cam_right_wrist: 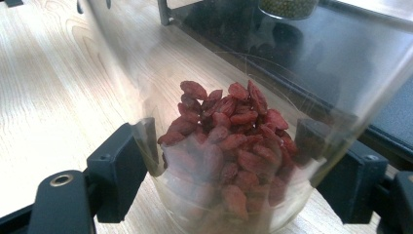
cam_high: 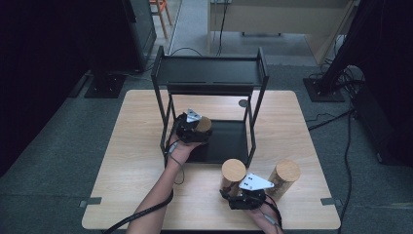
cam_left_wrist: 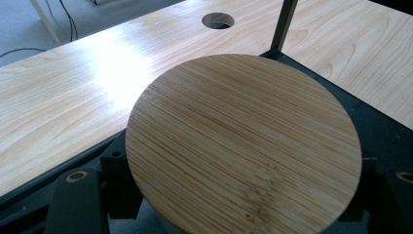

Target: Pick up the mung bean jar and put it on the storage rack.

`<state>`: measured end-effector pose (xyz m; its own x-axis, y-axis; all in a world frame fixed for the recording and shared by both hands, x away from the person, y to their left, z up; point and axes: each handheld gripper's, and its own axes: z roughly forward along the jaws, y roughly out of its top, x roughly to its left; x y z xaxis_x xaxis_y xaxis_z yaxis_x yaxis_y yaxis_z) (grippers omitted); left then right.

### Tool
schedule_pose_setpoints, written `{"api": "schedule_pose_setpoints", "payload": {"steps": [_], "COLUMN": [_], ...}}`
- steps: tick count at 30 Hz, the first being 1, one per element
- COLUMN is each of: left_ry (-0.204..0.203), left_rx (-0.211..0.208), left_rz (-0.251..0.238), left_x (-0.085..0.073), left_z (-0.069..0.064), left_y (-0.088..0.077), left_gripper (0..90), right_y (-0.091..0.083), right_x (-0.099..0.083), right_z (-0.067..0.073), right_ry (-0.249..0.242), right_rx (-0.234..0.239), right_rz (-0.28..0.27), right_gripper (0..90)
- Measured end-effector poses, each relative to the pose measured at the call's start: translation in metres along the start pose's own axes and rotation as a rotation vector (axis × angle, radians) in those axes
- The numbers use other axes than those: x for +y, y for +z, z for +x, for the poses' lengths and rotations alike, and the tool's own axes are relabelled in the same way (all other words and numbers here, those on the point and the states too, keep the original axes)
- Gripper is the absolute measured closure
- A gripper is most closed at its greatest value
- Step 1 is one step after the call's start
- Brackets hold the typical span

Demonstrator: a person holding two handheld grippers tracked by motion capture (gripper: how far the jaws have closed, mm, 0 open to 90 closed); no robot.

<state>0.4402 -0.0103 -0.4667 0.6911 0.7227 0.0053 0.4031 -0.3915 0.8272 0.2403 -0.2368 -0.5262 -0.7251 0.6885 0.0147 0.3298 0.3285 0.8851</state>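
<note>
Standing on the pale wooden counter [cam_high: 136, 161] is a black two-tier rack [cam_high: 209, 73]. Over its lower shelf, the left gripper [cam_high: 191, 127] has its fingers clenched on a bamboo-lidded jar [cam_left_wrist: 243, 146]; nearer, the right gripper [cam_high: 247, 195] grasps a clear jar of red berries [cam_right_wrist: 229, 146] on the counter.

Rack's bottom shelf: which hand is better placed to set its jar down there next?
Left. The left gripper already holds its bamboo-lidded jar over the rack's bottom shelf; the right gripper grips the jar of red berries on the table.
</note>
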Motion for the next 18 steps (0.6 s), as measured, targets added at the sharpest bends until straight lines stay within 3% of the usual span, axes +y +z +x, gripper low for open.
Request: {"api": "schedule_pose_setpoints", "payload": {"steps": [9, 18], "left_ry": [0.004, -0.022], "left_rx": [0.007, 0.001], "left_rz": [0.009, 0.001], "left_x": [0.003, 0.004], "left_z": [0.005, 0.004], "left_y": [0.004, 0.014], "left_gripper": [25.9, 25.9], "right_y": [0.0, 0.0], "right_x": [0.0, 0.0], "right_z": [0.0, 0.0], "right_ry": [0.004, 0.005], "right_rx": [0.001, 0.001], "right_rz": [0.001, 0.0], "right_gripper": [20.7, 20.7]}}
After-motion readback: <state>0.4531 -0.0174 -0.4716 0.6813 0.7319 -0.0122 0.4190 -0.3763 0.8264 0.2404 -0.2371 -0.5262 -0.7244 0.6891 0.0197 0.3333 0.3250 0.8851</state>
